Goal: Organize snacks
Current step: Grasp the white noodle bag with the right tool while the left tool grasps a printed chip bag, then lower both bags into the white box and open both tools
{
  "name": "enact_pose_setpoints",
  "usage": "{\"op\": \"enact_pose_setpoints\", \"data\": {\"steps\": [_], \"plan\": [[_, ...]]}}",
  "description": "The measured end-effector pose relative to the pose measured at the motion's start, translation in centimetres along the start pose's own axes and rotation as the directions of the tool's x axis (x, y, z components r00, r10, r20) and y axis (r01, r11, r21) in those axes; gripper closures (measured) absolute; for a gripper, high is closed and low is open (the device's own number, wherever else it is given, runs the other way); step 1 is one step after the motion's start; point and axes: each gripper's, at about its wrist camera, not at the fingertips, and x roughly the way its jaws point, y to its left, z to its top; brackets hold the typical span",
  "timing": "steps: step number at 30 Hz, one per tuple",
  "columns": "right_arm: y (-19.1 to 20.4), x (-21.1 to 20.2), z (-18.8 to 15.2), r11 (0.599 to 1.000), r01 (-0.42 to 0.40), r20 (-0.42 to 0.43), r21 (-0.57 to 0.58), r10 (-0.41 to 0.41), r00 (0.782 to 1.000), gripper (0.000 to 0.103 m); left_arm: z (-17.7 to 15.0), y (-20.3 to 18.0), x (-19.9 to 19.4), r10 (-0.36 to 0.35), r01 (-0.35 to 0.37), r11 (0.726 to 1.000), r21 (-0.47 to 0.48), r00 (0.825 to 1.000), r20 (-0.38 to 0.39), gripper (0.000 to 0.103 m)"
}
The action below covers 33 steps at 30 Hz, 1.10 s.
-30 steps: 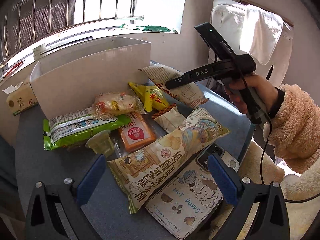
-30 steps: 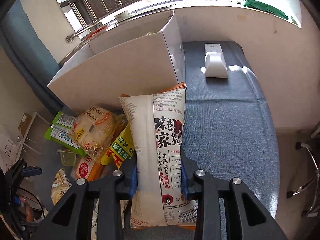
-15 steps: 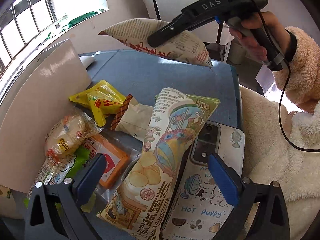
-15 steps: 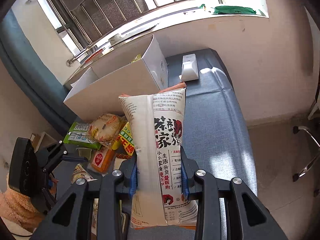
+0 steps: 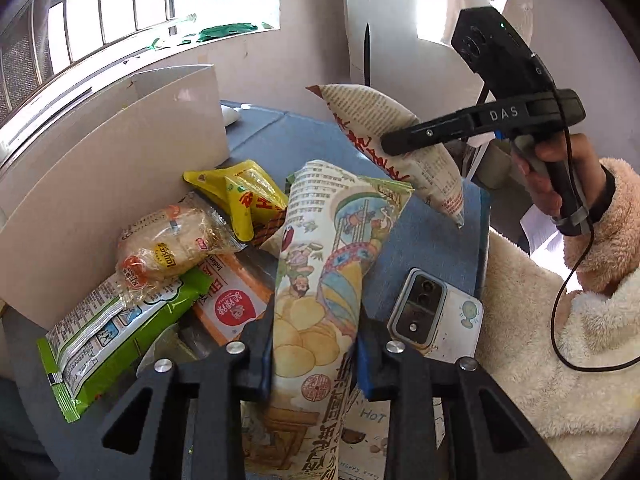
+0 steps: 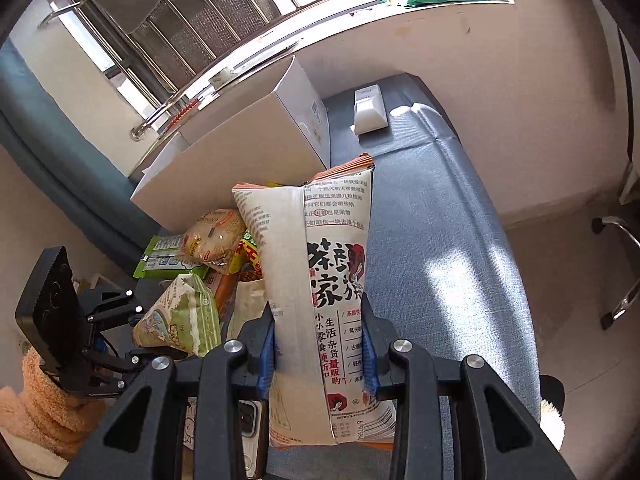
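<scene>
Fingers [image 5: 262, 354] of your left gripper [image 5: 316, 356] are clamped on the illustrated chip bag [image 5: 320, 280]; its long axis runs straight away from the camera, far end tilted up over the snack pile. Your right gripper [image 6: 318, 354] is pinched tight on the newsprint-pattern snack bag [image 6: 320, 280], held clear above the table, long axis running along the fingers, crimped top end pointing toward the window wall. In the left wrist view that same bag [image 5: 400, 148] hangs tilted, its low corner pointing down toward the table edge.

Surface: blue-grey fabric-covered table [image 6: 432, 240], under a barred window [image 6: 248, 8], pinkish wall behind. White cardboard box [image 5: 112, 168], open top, stands at the far left side of the table, with the pile just beside its wall.

Counts on the table: one yellow packet [image 5: 240, 196], one clear-wrapped bun pack [image 5: 168, 248], one green-and-white pack [image 5: 108, 344], one orange pack [image 5: 232, 300], one phone [image 5: 432, 316] in a cartoon case, one white device [image 6: 370, 114]. Your fleece sleeve [image 5: 600, 248] is at right.
</scene>
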Motion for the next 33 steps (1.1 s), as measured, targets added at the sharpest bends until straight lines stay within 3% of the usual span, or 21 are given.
{"op": "enact_pose_setpoints", "data": {"steps": [4, 7, 11, 13, 16, 19, 22, 24, 27, 28, 29, 31, 32, 33], "plan": [[1.5, 0.4, 0.7, 0.999, -0.047, 0.005, -0.019, 0.047, 0.999, 0.066, 0.4, 3.0, -4.1, 0.004, 0.041, 0.969, -0.243, 0.983, 0.182, 0.069], [3.0, 0.8, 1.7, 0.996, -0.077, 0.008, -0.053, 0.078, 0.997, 0.066, 0.2, 5.2, -6.7, 0.114, -0.014, 0.929, -0.37, 0.961, 0.25, 0.069], [6.2, 1.2, 3.8, 0.983, -0.103, 0.032, -0.15, 0.109, 0.994, 0.066, 0.0, 8.7, -9.6, 0.21, 0.006, 0.846, -0.533, 0.916, 0.343, 0.069], [7.6, 1.4, 5.5, 0.977, -0.116, 0.042, -0.178, 0.125, 0.991, 0.067, 0.4, 10.6, -10.6, 0.266, 0.004, 0.813, -0.582, 0.887, 0.377, 0.069], [9.8, 1.9, 8.6, 0.966, -0.144, 0.062, -0.214, 0.16, 0.985, 0.067, 1.4, 13.6, -11.3, 0.299, 0.057, 0.761, -0.646, 0.854, 0.427, 0.069], [11.8, 2.7, 13.0, 0.961, -0.163, 0.085, -0.224, 0.185, 0.979, 0.067, 3.8, 17.3, -10.6, 0.304, 0.095, 0.715, -0.692, 0.849, 0.431, 0.069], [12.7, 4.3, 17.6, 0.965, -0.16, 0.088, -0.208, 0.181, 0.98, 0.067, 6.2, 20.6, -10.5, 0.343, 0.08, 0.681, -0.728, 0.844, 0.413, 0.069], [13.0, 5.6, 20.2, 0.972, -0.108, 0.091, -0.211, 0.129, 0.987, 0.067, 7.5, 22.6, -10.1, 0.373, 0.056, 0.659, -0.75, 0.842, 0.39, 0.069], [13.1, 8.0, 22.8, 0.969, 0.028, 0.076, -0.244, -0.01, 0.997, 0.067, 8.6, 25.1, -8.9, 0.411, -0.011, 0.623, -0.782, 0.856, 0.315, 0.069], [12.9, 8.8, 23.5, 0.969, 0.051, 0.061, -0.243, -0.037, 0.997, 0.067, 8.9, 25.5, -8.4, 0.422, -0.05, 0.623, -0.781, 0.861, 0.282, 0.068], [12.4, 9.7, 24.0, 0.971, 0.068, 0.044, -0.23, -0.06, 0.997, 0.067, 9.2, 25.9, -7.6, 0.439, -0.102, 0.626, -0.773, 0.865, 0.242, 0.066], [11.5, 11.4, 24.7, 0.976, 0.088, -0.003, -0.201, -0.091, 0.996, 0.064, 8.9, 26.8, -6.4, 0.47, -0.166, 0.589, -0.791, 0.867, 0.168, 0.05], [11.0, 12.3, 24.9, 0.976, 0.108, -0.019, -0.187, -0.113, 0.993, 0.058, 8.7, 27.5, -5.5, 0.458, -0.183, 0.571, -0.801, 0.88, 0.125, 0.019], [10.5, 13.1, 25.0, 0.977, 0.122, -0.044, -0.177, -0.131, 0.99, 0.026, 8.2, 28.0, -5.0, 0.449, -0.191, 0.544, -0.817, 0.889, 0.091, 0.001]]}}
